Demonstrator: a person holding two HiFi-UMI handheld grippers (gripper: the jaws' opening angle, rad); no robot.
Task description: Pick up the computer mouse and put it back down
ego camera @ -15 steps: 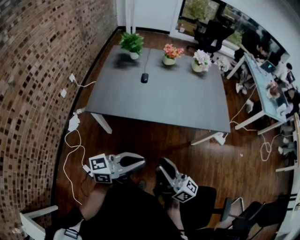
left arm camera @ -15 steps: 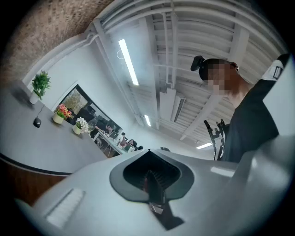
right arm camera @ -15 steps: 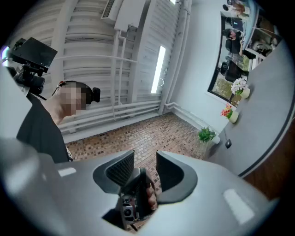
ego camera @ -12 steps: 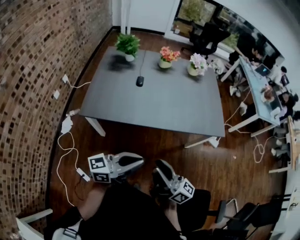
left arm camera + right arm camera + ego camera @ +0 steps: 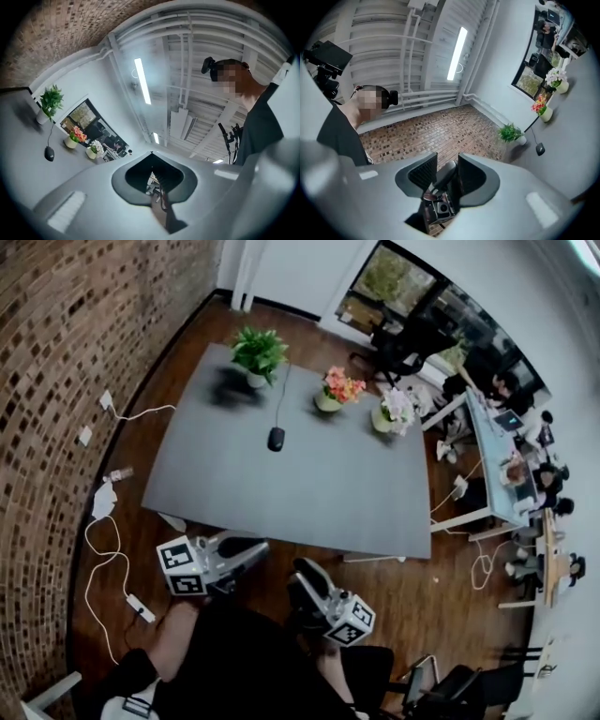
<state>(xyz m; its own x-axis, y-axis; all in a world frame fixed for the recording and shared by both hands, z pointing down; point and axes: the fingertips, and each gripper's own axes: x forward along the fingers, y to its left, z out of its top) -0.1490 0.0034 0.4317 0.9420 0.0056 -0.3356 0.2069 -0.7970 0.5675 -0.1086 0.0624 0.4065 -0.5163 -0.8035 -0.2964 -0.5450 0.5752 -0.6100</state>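
Mouse point(image 5: 276, 438) is lying untouched near the table's point(image 5: 309, 502) far edge as the person is stepping closer, left gripper point(image 5: 251, 551) closed on nothing, right gripper point(image 5: 305, 577) gaping wide, empty.

Office: grey table point(image 5: 309, 474), staffed desk point(image 5: 485, 442), swivel chairs point(image 5: 401, 345).

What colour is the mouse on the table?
The mouse is black. It shows best in the head view, dark against the grey table.
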